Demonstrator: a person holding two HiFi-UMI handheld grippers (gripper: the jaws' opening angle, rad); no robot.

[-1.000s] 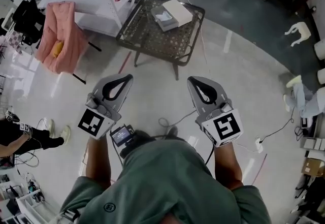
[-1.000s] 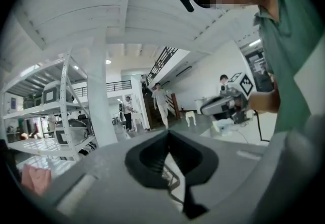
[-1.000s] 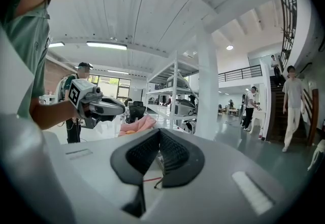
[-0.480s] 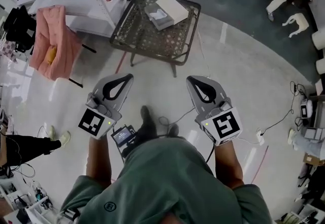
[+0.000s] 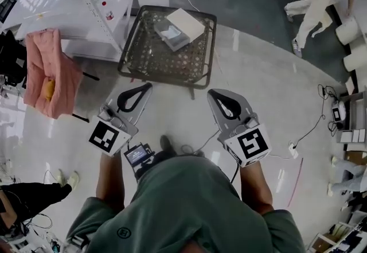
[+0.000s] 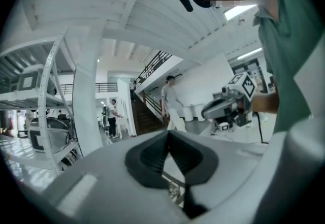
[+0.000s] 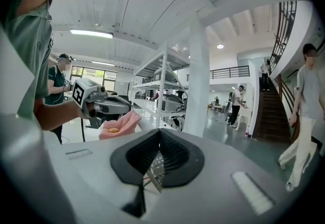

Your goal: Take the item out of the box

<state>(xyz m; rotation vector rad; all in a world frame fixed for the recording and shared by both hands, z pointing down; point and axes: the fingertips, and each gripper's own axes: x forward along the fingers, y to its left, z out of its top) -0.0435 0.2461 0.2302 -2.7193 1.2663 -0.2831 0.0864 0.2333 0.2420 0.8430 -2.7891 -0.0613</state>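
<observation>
- Box (image 5: 170,34) sits open on the table (image 5: 143,58) in the head view, with its white lid (image 5: 187,20) just beside it. Something pale lies inside, too small to identify. I take the lid to be off so that the item can be lifted straight out.
- Same view: the left gripper (image 5: 147,85) and right gripper (image 5: 211,92) hang side by side in front of the person's chest. Both point toward the table and are well short of it, over bare floor. Held parallel like this, they look to be on approach, not yet reaching. A pink cloth (image 5: 49,68) hangs off to the left, apart from the task.
- Left gripper view: the jaws are pressed together with nothing between them, which the head view is too distant to settle. A bit of table mesh shows through the opening below the tips, but the box does not show. This view also gives the right gripper from the side, a rack (image 6: 51,91), and a staircase (image 6: 147,116) with people near it. The head view leaves the staircase out.
- Right gripper view: the jaws are likewise closed and empty, with a table corner showing through the opening beneath them. The left gripper and the cloth appear at the left. The box is not seen here either, so only the head view places it.
</observation>
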